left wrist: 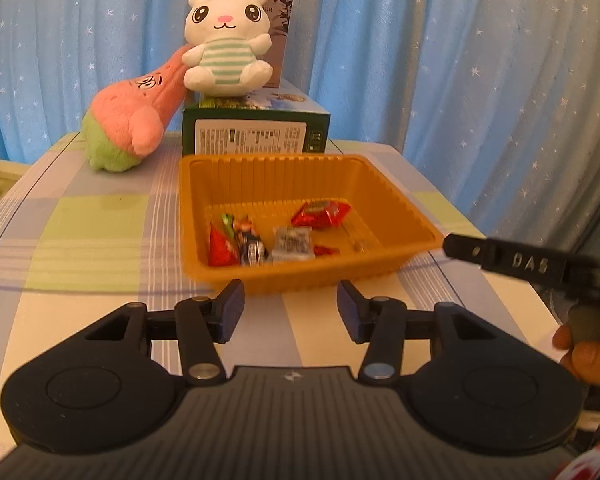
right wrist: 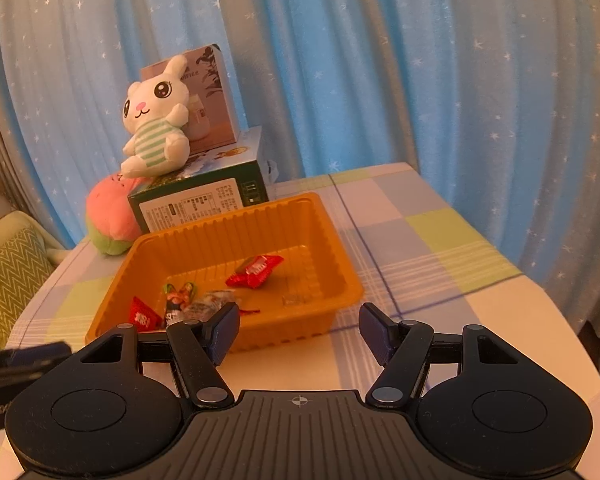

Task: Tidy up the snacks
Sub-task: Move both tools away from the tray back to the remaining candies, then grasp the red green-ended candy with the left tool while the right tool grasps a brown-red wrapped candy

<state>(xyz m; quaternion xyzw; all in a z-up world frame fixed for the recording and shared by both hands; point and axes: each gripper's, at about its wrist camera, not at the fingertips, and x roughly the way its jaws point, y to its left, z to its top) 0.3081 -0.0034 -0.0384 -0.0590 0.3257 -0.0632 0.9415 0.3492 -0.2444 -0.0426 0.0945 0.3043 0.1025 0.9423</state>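
Nearest in the left wrist view, the left gripper [left wrist: 290, 308] hangs above the checked tablecloth [left wrist: 92, 240] with its jaws spread wide and nothing between them. At 3 o'clock from it a dark bar of the right tool [left wrist: 504, 258] pokes in, held by a hand [left wrist: 588, 356]. In the right wrist view the right gripper [right wrist: 298, 330] is likewise spread and empty, just short of the near rim of the orange tray [right wrist: 342, 264].

The orange tray [left wrist: 400, 208] sits beyond both tools at 12 o'clock, and the snacks lie inside it: a large red packet [left wrist: 320, 214] toward the far right, a red triangular packet [left wrist: 220, 246] at the near left, a colourful wrapped candy [left wrist: 242, 232] beside it, a silvery packet [left wrist: 292, 244] in the middle, and a small clear piece [left wrist: 360, 245] at the near right.

Behind the tray stands a green box [left wrist: 256, 128], with a white bunny plush [left wrist: 226, 40] seated on top and a taller carton [left wrist: 280, 20] behind it. At 10 o'clock a pink and green plush [left wrist: 130, 120] leans against the box. Blue starred curtains [left wrist: 460, 60] close the back.
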